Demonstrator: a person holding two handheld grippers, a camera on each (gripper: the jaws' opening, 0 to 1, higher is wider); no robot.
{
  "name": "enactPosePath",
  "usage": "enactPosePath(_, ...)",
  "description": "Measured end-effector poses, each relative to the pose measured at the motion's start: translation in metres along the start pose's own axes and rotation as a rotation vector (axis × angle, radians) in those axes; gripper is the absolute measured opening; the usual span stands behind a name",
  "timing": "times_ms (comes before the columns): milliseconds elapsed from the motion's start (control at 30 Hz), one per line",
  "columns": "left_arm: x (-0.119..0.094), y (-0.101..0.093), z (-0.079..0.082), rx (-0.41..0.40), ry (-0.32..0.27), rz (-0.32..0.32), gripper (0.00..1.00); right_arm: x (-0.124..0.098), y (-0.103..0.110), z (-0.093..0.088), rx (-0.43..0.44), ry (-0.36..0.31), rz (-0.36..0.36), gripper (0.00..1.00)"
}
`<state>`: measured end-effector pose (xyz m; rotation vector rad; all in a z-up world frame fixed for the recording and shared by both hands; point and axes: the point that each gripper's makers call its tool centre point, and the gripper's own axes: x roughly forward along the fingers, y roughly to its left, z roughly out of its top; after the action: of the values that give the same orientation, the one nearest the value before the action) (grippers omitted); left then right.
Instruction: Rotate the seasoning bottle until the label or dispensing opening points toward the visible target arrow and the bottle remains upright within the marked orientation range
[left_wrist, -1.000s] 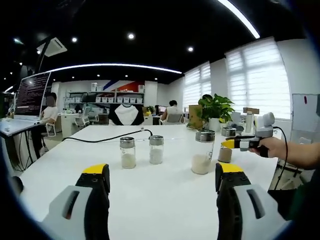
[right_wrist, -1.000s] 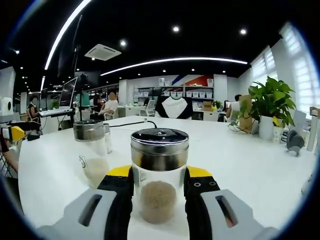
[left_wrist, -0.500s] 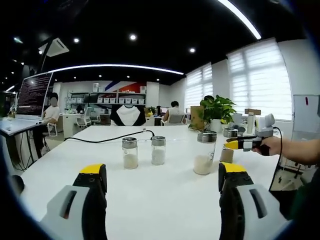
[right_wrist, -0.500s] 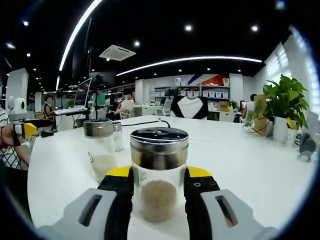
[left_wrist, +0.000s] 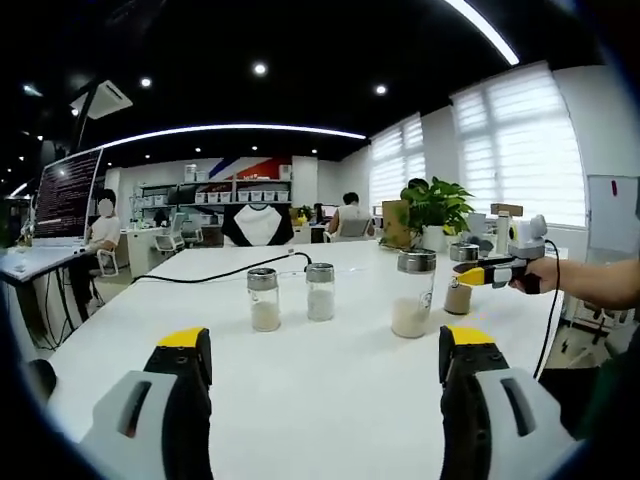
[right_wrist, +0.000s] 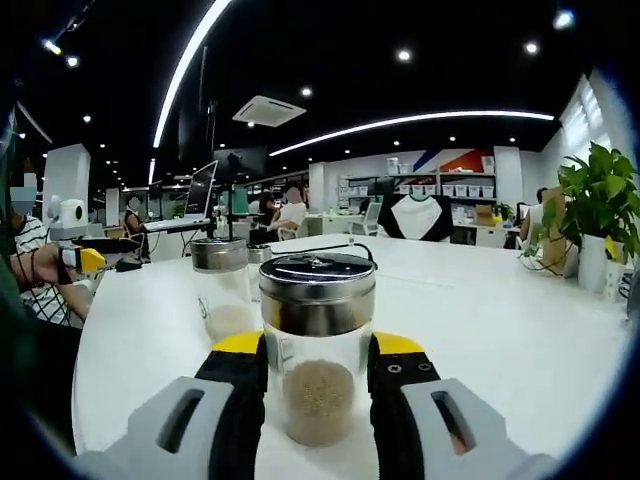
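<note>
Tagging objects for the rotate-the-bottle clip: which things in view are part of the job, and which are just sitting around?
In the job:
- seasoning bottle with brown granules, upright between the jaws
- right gripper, shut on it

Just around:
- left gripper, open over bare table
- taller jar of white grains
- two small shakers
- potted plant
- black cable

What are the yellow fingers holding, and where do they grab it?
The right gripper holds the seasoning bottle by its glass sides, below the metal lid. The left gripper holds nothing.
</note>
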<state>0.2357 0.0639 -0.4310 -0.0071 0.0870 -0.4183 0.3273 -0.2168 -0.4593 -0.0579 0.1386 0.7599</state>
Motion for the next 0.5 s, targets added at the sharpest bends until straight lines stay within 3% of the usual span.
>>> enactPosePath(267,0.0000,-0.0014,0.0035,-0.006,-0.013,-0.004,1.00,-0.0016,0.0027,-0.0004,0.007,-0.006,0.053,0.38)
enactPosePath(500,-0.0005,-0.0006,0.0004,0.018,0.011,-0.001,1.00,-0.0029,0.0053,-0.0009,0.000,-0.001,0.110,0.38)
